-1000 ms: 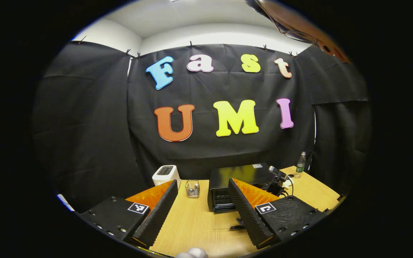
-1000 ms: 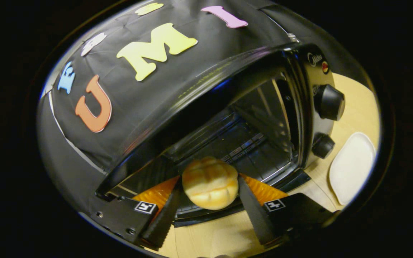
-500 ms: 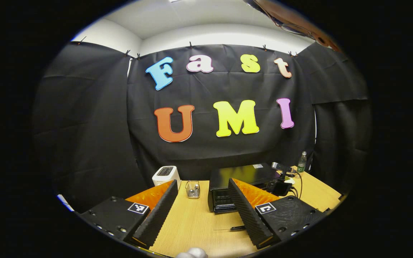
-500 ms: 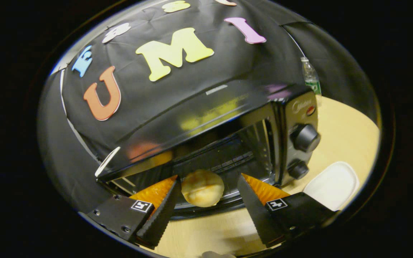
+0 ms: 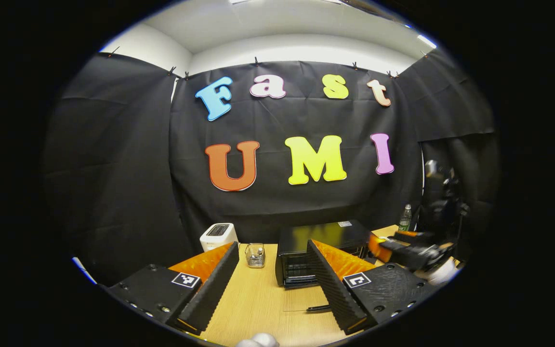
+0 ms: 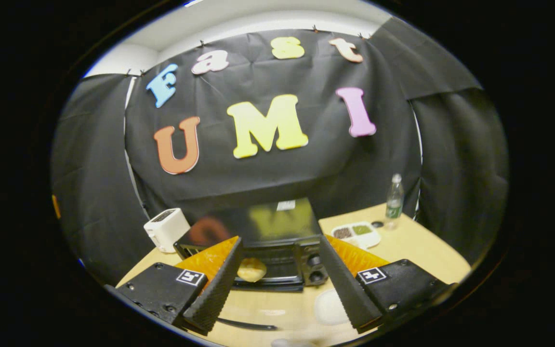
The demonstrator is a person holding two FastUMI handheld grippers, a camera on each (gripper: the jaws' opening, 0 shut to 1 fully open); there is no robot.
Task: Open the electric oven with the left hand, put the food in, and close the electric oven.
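Observation:
The black electric oven (image 6: 258,226) stands on the wooden table with its door (image 6: 269,287) folded down flat. A round golden bun (image 6: 251,269) rests inside the cavity at its left. My right gripper (image 6: 281,241) hovers well back from the oven, open, with nothing between its fingers. In the left gripper view the oven (image 5: 323,234) sits ahead, partly behind one finger, and my left gripper (image 5: 271,246) is open and holds nothing. The right gripper (image 5: 405,251) and the hand holding it appear at the far right there.
A white toaster (image 6: 166,229) and a small wire basket (image 5: 255,255) stand left of the oven. To its right are a white sectioned tray (image 6: 357,233) and a plastic bottle (image 6: 394,201). A white plate (image 6: 329,307) lies in front of the oven's knobs.
The right gripper opened, left the bun inside the oven and drew back and up, far from the opening. The left gripper has hardly moved.

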